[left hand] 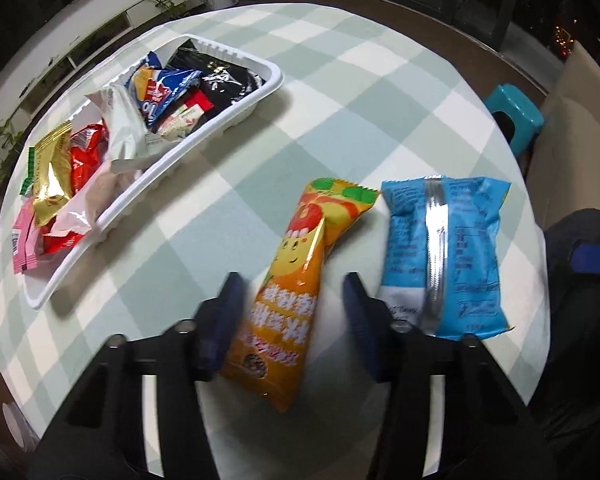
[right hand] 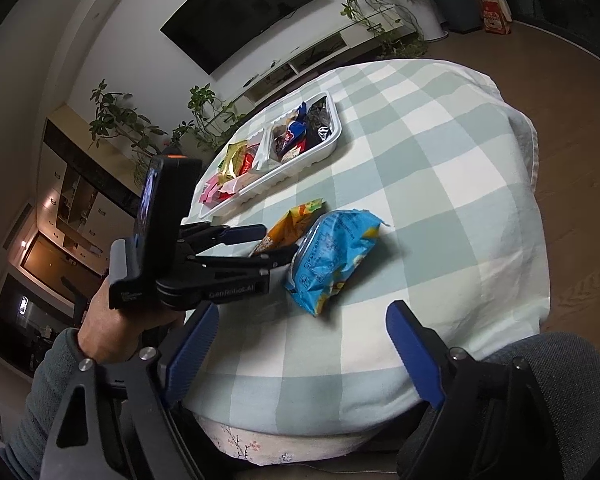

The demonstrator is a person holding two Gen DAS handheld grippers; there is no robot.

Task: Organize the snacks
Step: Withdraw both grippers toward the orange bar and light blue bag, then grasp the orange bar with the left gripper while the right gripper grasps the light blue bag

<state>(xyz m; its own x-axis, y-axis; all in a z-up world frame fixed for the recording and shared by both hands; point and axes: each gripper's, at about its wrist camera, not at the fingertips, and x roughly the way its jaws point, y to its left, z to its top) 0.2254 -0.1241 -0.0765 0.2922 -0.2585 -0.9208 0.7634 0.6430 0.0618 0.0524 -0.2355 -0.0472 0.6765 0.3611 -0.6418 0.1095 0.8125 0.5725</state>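
The left gripper (left hand: 292, 300) points steeply down at the checked tablecloth (left hand: 340, 92), its blue jaws straddling the near half of an orange snack packet (left hand: 288, 280). The packet lies flat between the jaws; one pad looks close against its edge while a gap of cloth shows beside the other, so the jaws are not clamped on it. Just outside that second jaw lies a light blue snack bag (left hand: 444, 256), seam side up, close to the orange packet. Well ahead of the jaws and off to the first jaw's side sits a white divided tray (left hand: 260, 100) heaped with assorted wrapped snacks. The right gripper (right hand: 300, 320) hangs over the near table edge with its jaws spread wide and empty; the blue bag lies just ahead of them.
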